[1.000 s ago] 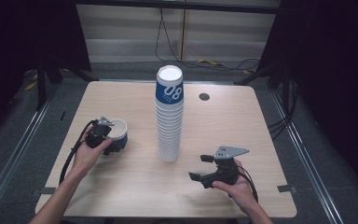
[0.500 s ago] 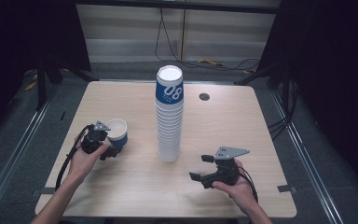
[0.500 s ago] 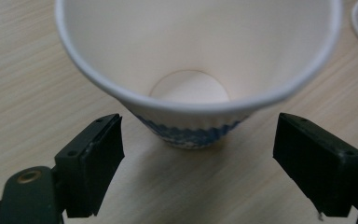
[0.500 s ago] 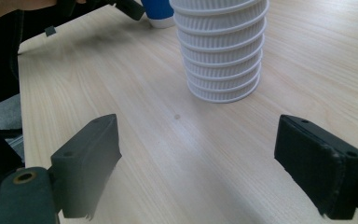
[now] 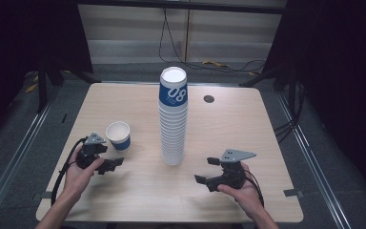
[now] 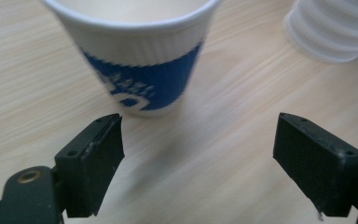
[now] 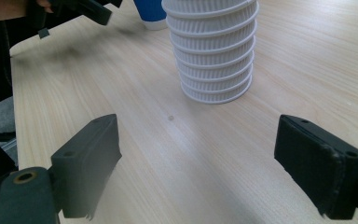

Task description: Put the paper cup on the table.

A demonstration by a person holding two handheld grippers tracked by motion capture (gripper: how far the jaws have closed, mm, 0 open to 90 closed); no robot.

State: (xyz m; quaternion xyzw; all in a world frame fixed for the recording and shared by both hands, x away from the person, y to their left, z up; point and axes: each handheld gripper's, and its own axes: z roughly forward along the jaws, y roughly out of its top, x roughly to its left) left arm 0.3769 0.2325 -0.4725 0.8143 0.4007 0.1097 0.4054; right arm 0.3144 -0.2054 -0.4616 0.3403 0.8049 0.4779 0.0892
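A: Where does the single paper cup stand, and how does the left gripper relate to it?

B: The cup, white with a blue band, stands upright on the table, left of the tall stack of cups and well apart from it. The left gripper lies on the near side of the cup, its fingers spread wide with nothing between them. In the left gripper view the cup sits just beyond the fingertips, nearer the left finger, not touched by either.

A: And the stack?

B: Upright near the middle of the table, its top cup carrying a blue band with white numerals. In the left gripper view its ribbed base appears at upper right.

A: What of the right gripper?

B: Held in the person's right hand over the near right part of the table, aimed towards the stack. Its fingers are likewise wide apart and empty; in the right gripper view the stack's base stands ahead of them, clear of both.

A: Anything else on the table?

B: A small dark round fitting at the far side, right of the stack.
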